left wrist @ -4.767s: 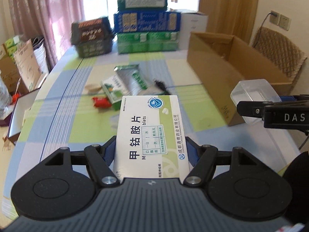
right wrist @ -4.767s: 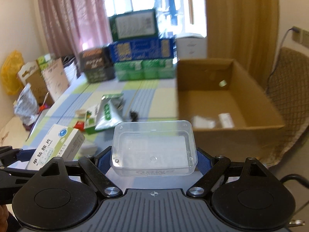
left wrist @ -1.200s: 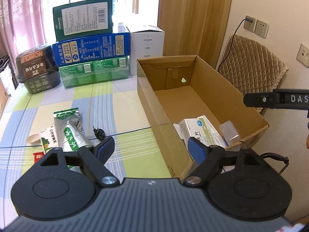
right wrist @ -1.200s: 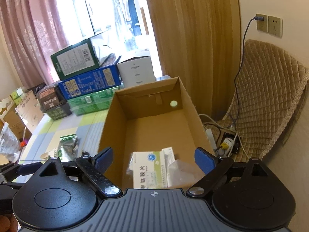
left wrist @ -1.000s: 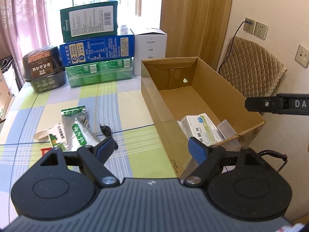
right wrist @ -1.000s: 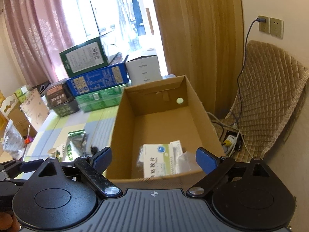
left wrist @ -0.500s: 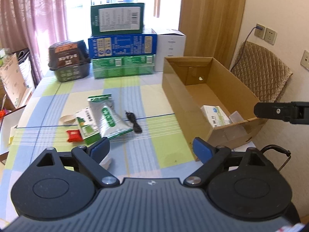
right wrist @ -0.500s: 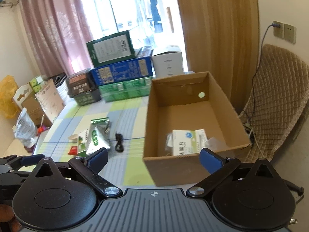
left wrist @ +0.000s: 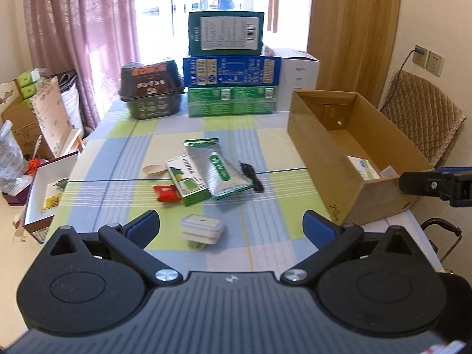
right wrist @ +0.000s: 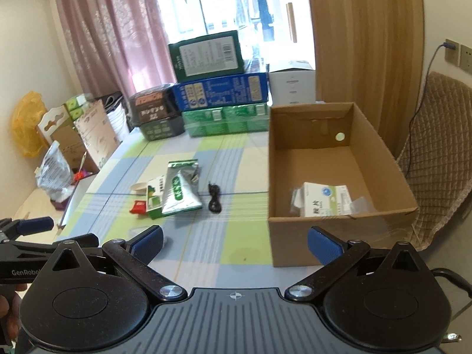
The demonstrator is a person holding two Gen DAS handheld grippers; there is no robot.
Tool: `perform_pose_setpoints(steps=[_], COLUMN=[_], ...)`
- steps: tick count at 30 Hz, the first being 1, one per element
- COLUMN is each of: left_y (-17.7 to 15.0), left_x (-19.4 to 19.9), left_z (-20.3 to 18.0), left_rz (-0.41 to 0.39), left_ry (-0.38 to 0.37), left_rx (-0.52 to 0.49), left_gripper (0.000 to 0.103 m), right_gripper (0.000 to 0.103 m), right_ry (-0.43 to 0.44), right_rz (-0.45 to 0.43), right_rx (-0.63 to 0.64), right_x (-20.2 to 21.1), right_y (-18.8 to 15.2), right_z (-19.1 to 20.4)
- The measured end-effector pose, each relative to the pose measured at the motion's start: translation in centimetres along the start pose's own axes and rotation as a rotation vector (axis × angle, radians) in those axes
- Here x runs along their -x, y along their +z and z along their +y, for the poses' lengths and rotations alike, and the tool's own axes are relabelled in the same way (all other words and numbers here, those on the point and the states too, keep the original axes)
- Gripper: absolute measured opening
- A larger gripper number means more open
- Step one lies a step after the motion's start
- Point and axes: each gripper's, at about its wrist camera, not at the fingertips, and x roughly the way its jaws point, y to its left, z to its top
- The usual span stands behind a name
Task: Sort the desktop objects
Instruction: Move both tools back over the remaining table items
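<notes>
Hovering over the table (left wrist: 265, 135) between picks, I am holding both hand-held grippers empty: the left hand-held gripper (left wrist: 231, 225) is opening, the right hand-held gripper (right wrist: 234, 243) is spread wide. The cardboard box (right wrist: 380, 150) is holding a medicine box (right wrist: 324, 199). Next comes the small white container (left wrist: 201, 227), calling for a straddling descent.

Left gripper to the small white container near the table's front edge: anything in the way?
Nothing visible. The left gripper is empty, its jaws opening, and the small white container sits on bare tablecloth just ahead of it. The red packet and green box lie beyond.
</notes>
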Motion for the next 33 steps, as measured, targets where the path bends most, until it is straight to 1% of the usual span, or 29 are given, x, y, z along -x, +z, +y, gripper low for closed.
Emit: perform_pose_setpoints(steps=[19, 28, 33], left_y=[-2.1, -3.2, -3.3], left_x=[1.0, 0.6, -0.2], left_z=[4.7, 6.8, 7.8], left_rz=[0.013, 0.039, 0.052], left_ry=[0.057, 0.086, 0.077], left_rx=[0.053, 0.052, 0.037], left_gripper=[0.101, 0.101, 0.101], right_gripper=[0.101, 0.101, 0.101], right_ry=[0.036, 0.058, 0.073], right_rz=[0.06, 0.092, 0.099], right_rx=[0.057, 0.076, 0.075], right_x=[-2.2, -4.0, -5.1], right_y=[-1.7, -2.8, -3.3], right_z=[3.7, 4.8, 5.1])
